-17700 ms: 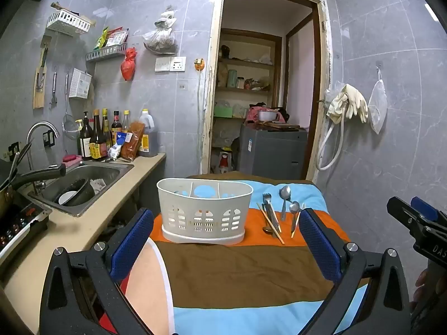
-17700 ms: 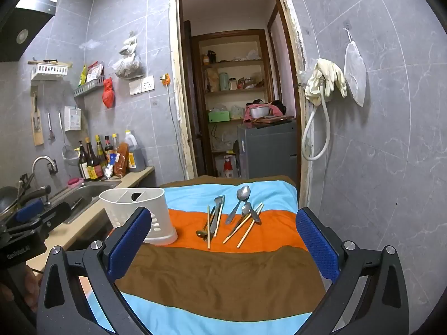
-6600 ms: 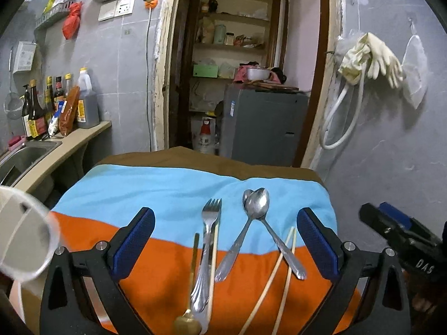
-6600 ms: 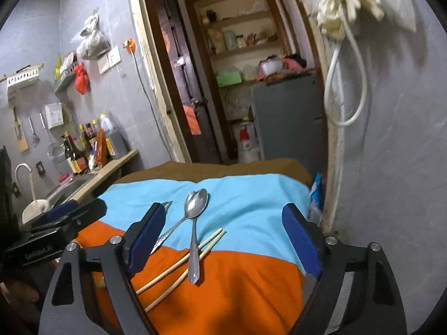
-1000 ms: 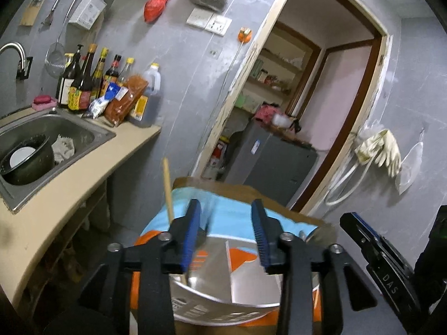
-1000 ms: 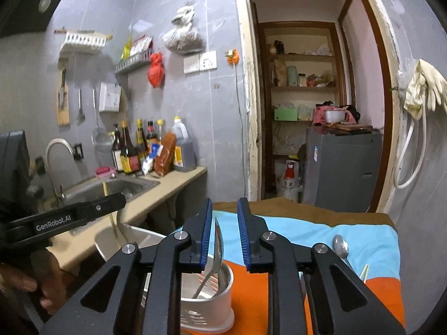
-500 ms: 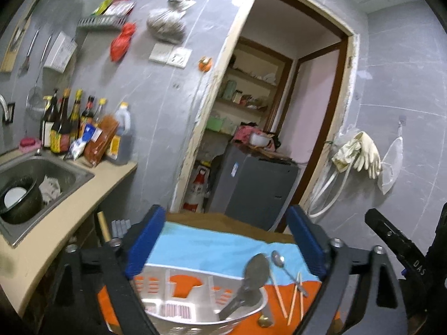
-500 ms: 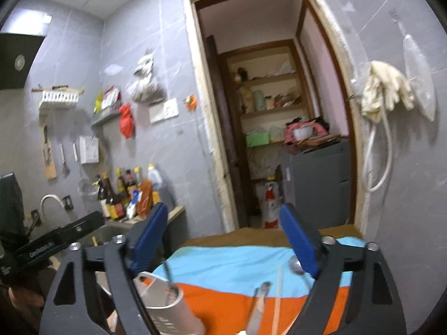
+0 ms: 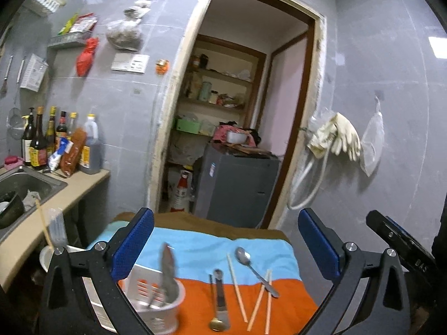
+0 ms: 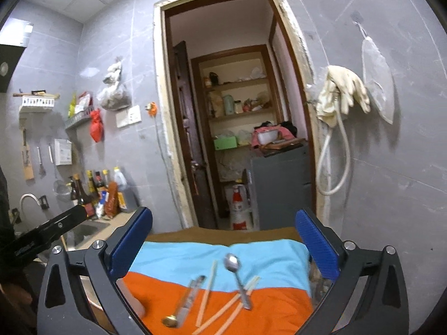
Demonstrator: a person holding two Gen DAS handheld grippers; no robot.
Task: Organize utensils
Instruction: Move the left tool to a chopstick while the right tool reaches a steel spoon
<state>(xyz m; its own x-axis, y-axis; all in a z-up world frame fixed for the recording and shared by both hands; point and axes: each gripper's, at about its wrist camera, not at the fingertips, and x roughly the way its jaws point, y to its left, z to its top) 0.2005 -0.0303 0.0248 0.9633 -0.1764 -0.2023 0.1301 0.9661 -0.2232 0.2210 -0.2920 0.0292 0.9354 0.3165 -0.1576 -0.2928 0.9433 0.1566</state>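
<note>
A white slotted utensil basket (image 9: 145, 304) stands at the left of the striped cloth. A metal spoon (image 9: 167, 268) and a wooden chopstick (image 9: 44, 227) stand in it. On the cloth lie a steel spoon (image 9: 252, 265), several chopsticks (image 9: 237, 290) and a gold-tipped utensil (image 9: 219, 304). My left gripper (image 9: 226, 248) is open and empty above the basket and cloth. My right gripper (image 10: 223, 248) is open and empty above the loose utensils; the steel spoon (image 10: 236, 273) and chopsticks (image 10: 206, 293) lie below it.
The striped cloth (image 9: 201, 248) covers a small table. A counter with a sink (image 9: 25, 184) and bottles (image 9: 42, 142) runs along the left. A doorway with a grey cabinet (image 9: 237, 187) is behind. Gloves (image 9: 335, 139) hang on the right wall.
Both grippers were shut over the basket a second ago, each holding a utensil. They have opened, let go, and pulled back. The spoon and chopstick now stand in the basket.
</note>
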